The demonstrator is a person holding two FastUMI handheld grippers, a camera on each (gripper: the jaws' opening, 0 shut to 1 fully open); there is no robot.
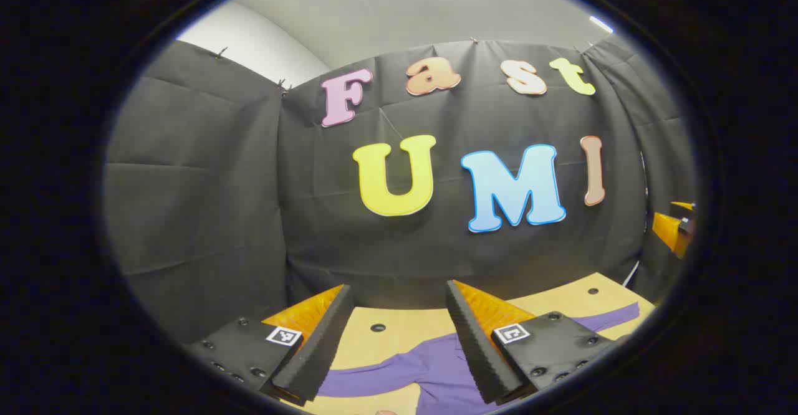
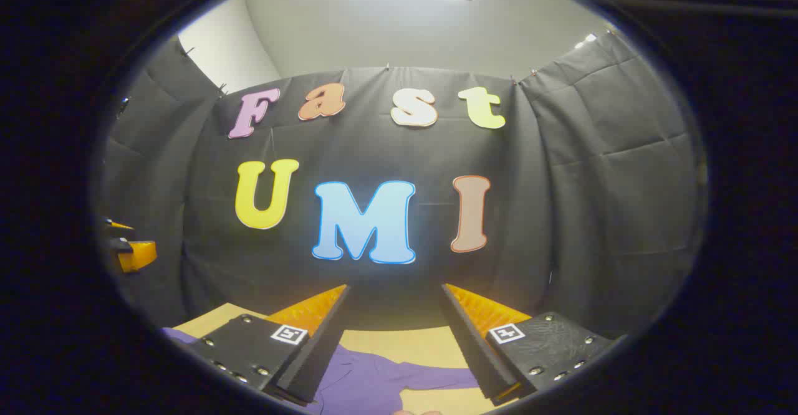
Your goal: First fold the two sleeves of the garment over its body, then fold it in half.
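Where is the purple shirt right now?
The purple shirt lies flat on the wooden table, low in both gripper views, under the open jaws, before the black cloth wall.

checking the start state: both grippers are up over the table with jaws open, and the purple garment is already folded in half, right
Not quite. The purple garment is not folded: it lies spread on the table, a sleeve stretched out sideways in the left gripper view. The rest holds: the left gripper and right gripper are above the table, jaws open.

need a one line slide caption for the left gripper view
Open left hand-held gripper held above a purple garment lying spread on the wooden table, sleeves not yet folded.
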